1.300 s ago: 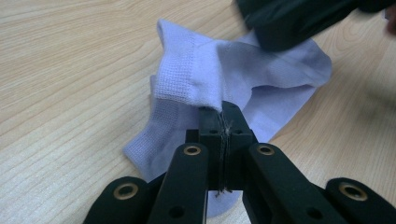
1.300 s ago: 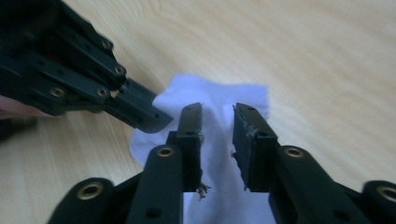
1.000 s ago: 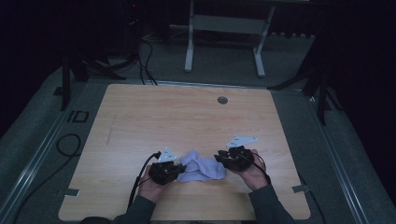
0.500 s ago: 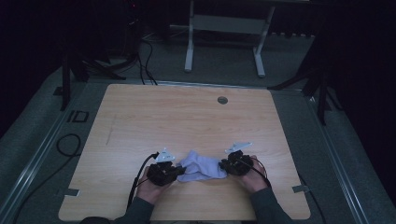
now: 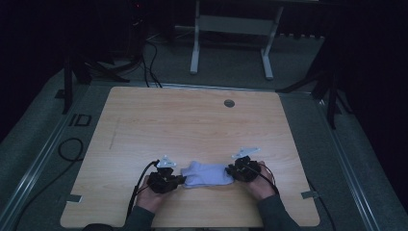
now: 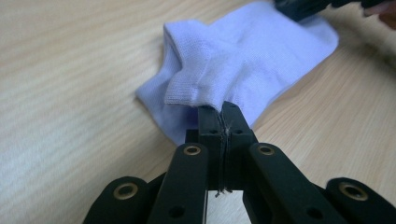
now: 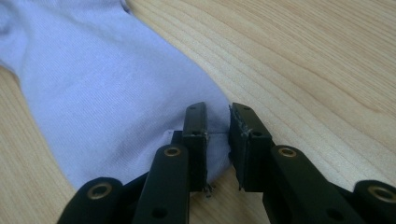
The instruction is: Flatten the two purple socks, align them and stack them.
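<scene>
My left tongs (image 6: 221, 116) are clamped tight, jaws pressed together on the cuff edge of the sock (image 6: 243, 60), a fold of pale lilac fabric bunched right above the tips. My right tongs (image 7: 217, 123) sit at the other end, the toe end, and the jaws have just been closing, though a gap is left between them, with the rounded edge of the sock (image 7: 107, 88) lying in that gap; the left pad touches the cloth, the right pad stands just off it, so no grip there. From above, the sock (image 5: 207, 174) lies flat on the wooden table (image 5: 192, 125), near its front edge, stretched between my two hands. The left tongs (image 5: 179, 179) are at its left end, the right tongs (image 5: 232, 171) at its right end, and both tools rest low against the tabletop. Cables trail back from each tool toward my sleeves.
</scene>
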### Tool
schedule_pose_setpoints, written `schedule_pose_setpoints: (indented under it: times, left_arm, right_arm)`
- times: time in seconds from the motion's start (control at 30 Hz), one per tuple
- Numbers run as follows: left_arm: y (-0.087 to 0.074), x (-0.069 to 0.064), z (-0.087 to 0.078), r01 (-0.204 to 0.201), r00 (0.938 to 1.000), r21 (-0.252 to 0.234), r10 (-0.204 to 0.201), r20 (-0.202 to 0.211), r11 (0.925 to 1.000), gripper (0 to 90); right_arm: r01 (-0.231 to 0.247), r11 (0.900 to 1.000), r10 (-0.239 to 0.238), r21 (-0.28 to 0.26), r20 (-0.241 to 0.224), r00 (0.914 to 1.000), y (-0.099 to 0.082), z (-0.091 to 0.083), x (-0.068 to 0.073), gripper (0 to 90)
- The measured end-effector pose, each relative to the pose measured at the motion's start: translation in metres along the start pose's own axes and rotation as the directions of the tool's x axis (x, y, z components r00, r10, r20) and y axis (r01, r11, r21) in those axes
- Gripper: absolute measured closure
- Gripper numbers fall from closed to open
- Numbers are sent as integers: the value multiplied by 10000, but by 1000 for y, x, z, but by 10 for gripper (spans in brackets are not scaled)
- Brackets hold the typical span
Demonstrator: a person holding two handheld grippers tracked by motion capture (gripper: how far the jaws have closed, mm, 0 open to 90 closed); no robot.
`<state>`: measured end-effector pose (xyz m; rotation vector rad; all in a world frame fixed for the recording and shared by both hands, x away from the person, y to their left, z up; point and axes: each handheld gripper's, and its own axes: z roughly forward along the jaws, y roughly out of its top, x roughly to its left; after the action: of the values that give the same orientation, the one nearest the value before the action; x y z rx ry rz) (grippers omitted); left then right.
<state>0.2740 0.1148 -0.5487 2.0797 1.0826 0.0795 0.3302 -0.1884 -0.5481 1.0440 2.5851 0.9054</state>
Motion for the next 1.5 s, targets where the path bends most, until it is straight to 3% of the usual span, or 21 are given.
schedule_pose_setpoints:
  times: [0.2, 0.3, 0.57, 0.77, 1.03, 1.17, 1.3, 1.5]
  left_arm:
    - [-3, -2, 3, -128, 9998, 335, 134, -174, 9994, 890]
    - [-4, -3, 6, -315, 9979, 537, 344, -552, 9981, 889]
    - [-2, -4, 8, -553, 9909, 445, 603, -1205, 9975, 869]
    - [-2, 5, 7, 93, 9925, 174, -71, -1219, 9998, 809]
    - [-1, 6, 7, 120, 9919, -42, -125, -1266, 9999, 756]
    - [0, 8, 5, 216, 9907, -176, -237, -1337, 9996, 696]
    - [0, 12, 4, 392, 9892, -256, -424, -1401, 9989, 670]
    - [0, 15, 3, 441, 9847, -302, -485, -1675, 9986, 649]
  right_arm:
    - [-56, 9999, 56, -107, 68, 10000, -2, 0, 1, 757]
    - [-65, 9998, 68, -176, 168, 9998, -3, 0, 2, 746]
    - [-141, 9991, 158, -402, 399, 9991, -7, -1, 5, 730]
    - [-265, 9981, 300, -554, 626, 9976, -13, -4, 5, 705]
    - [-697, 9948, 737, -737, 527, 9959, -17, -6, -3, 631]
    - [-1338, 9840, 1410, -1178, 544, 9885, -19, -11, -15, 571]
    - [-2154, 9555, 2267, -2014, 347, 9733, -22, -24, -25, 558]
    - [-2314, 9520, 2454, -2005, 474, 9683, -27, -30, -32, 551]
